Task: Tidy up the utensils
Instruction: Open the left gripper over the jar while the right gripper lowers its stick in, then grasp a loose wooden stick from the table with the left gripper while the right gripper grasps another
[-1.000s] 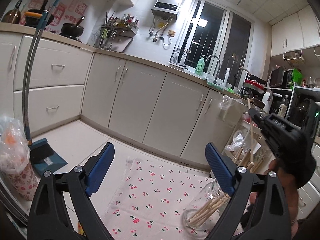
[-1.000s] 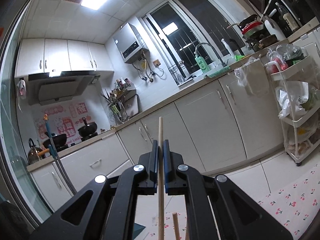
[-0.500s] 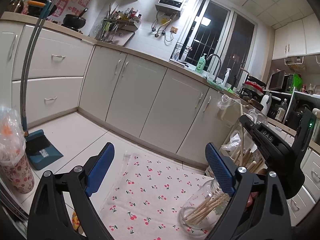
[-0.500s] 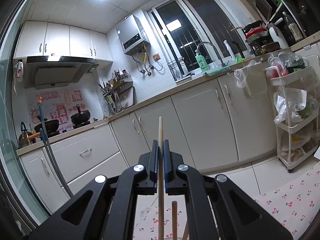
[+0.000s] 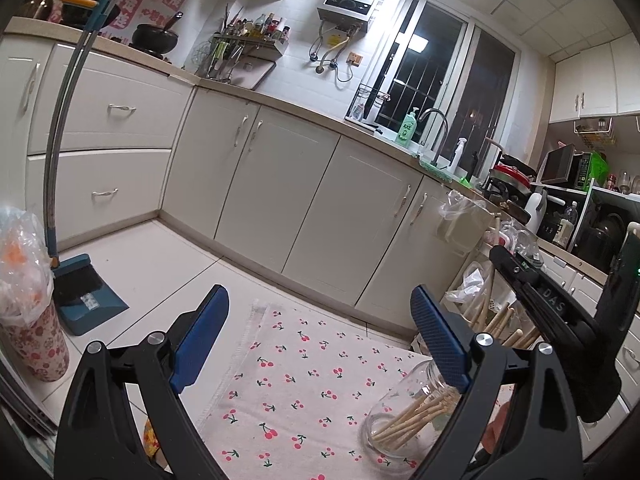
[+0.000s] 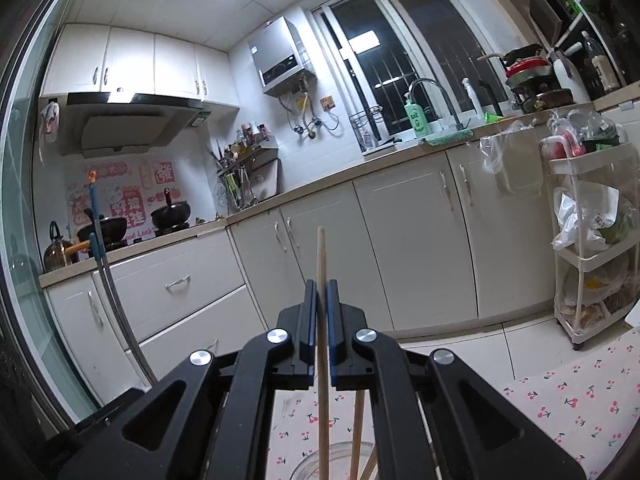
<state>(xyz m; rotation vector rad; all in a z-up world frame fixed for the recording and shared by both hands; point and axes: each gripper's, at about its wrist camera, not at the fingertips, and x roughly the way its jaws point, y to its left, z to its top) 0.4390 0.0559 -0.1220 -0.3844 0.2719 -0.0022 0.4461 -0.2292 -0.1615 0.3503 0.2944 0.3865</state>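
The right gripper (image 6: 319,304) has its fingers closed on a single wooden chopstick (image 6: 321,256), held upright with its lower end reaching down into the mouth of the glass jar (image 6: 332,462) at the near edge of the right wrist view. At least one more stick stands just right of it in that mouth. In the left wrist view the jar (image 5: 404,420) rests on the cherry-print cloth (image 5: 304,376) at the near right, tilted or perhaps lying over — the fisheye leaves that unclear — with a bundle of chopsticks (image 5: 416,412) slanting inside it. The left gripper (image 5: 320,340) hovers over the cloth with its fingers spread wide and nothing between them, the right-hand pad just above the jar. The step in hand looks like dropping this chopstick in with the rest. To do it well, keep the stick in line with the jar's opening and lower it until the tip is well inside before parting the fingers — released too high, it could bounce off the rim or strike the other sticks and tip out. Opening the fingers slowly should let it slide down rather than flick sideways. If the jar seems likely to roll, the free left gripper is close enough to steady its wall first.
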